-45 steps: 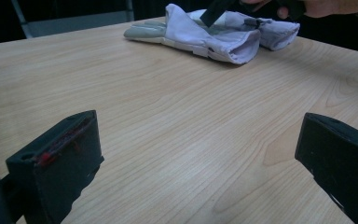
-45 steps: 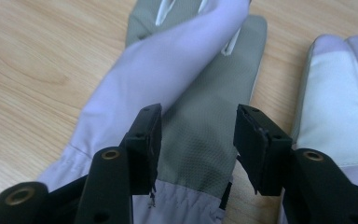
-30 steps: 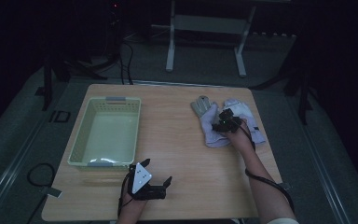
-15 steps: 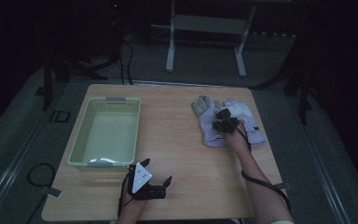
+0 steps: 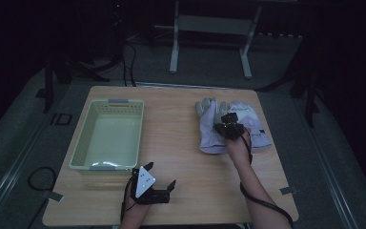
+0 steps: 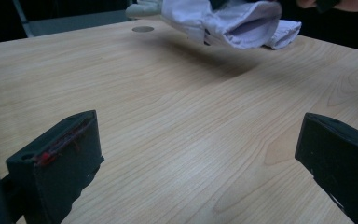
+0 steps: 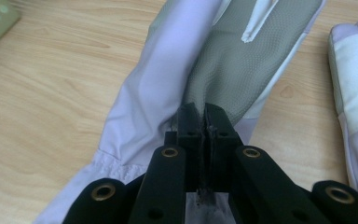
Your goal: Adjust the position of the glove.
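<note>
The table (image 5: 181, 157) is pale wood grain, smooth and matt; the glove (image 7: 200, 70) is soft lilac cloth with a grey dimpled palm patch; the basket (image 5: 83, 150) is perforated pale-green plastic; the right gripper (image 7: 199, 122) is matt black with brass rivets.

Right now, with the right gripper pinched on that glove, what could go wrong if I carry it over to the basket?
1. The right gripper pinches only a thin fold of the left glove, so it may slip out in transit.
2. The second glove lies right beside it; the lift might drag it.
3. The left gripper, jaws open, sits near the basket, so the hanging glove could brush it.
</note>
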Tool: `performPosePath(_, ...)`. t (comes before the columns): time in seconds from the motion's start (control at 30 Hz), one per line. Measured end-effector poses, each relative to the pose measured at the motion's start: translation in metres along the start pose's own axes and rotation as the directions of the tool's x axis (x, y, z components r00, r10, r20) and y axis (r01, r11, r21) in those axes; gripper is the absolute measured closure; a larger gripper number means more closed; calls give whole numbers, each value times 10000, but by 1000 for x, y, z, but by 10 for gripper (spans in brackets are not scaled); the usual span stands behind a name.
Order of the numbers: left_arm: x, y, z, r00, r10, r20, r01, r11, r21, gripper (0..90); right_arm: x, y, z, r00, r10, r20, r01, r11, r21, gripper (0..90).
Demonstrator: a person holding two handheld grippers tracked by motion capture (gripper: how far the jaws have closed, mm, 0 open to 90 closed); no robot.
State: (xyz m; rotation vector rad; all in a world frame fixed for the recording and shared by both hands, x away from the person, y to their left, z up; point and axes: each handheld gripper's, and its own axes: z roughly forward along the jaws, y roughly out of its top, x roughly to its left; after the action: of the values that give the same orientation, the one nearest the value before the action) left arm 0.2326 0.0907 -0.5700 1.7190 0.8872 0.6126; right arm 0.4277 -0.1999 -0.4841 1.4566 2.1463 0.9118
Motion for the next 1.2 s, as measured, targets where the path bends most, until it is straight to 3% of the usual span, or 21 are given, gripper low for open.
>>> performPosePath(0.07, 0, 0, 0, 10000, -13, -6, 13, 10000, 5, 2, 4, -1, -4, 9998, 168, -53, -168, 9998, -83, 865)
performPosePath(0.13, 0, 0, 0, 10000, -6, -12, 6, 10000, 2, 2, 17, -3, -14, 9996, 257, -112, -260, 9993, -266, 865)
performPosePath(0.27, 0, 0, 0, 10000, 0, -5, 0, 10000, -20, 2, 30, -6, -23, 9996, 183, -220, -193, 9986, -484, 865)
performPosePath(0.33, 0, 0, 0, 10000, 11, -1, -11, 10000, -10, 2, 45, -10, -30, 9996, 132, -262, -149, 9977, -663, 865)
performPosePath(0.63, 0, 0, 0, 10000, 54, 14, -54, 10000, -25, 2, 85, -26, -15, 9982, -4, -599, -21, 9991, -416, 864)
performPosePath(0.93, -1, 0, 0, 10000, 58, 70, -58, 10000, -29, 2, 102, -34, 10, 9971, 86, -753, -93, 9999, -85, 863)
performPosePath(1.2, -1, 0, 0, 9999, 61, 130, -61, 10000, -42, 2, 99, -46, 26, 9987, 147, -495, -136, 9996, 228, 859)
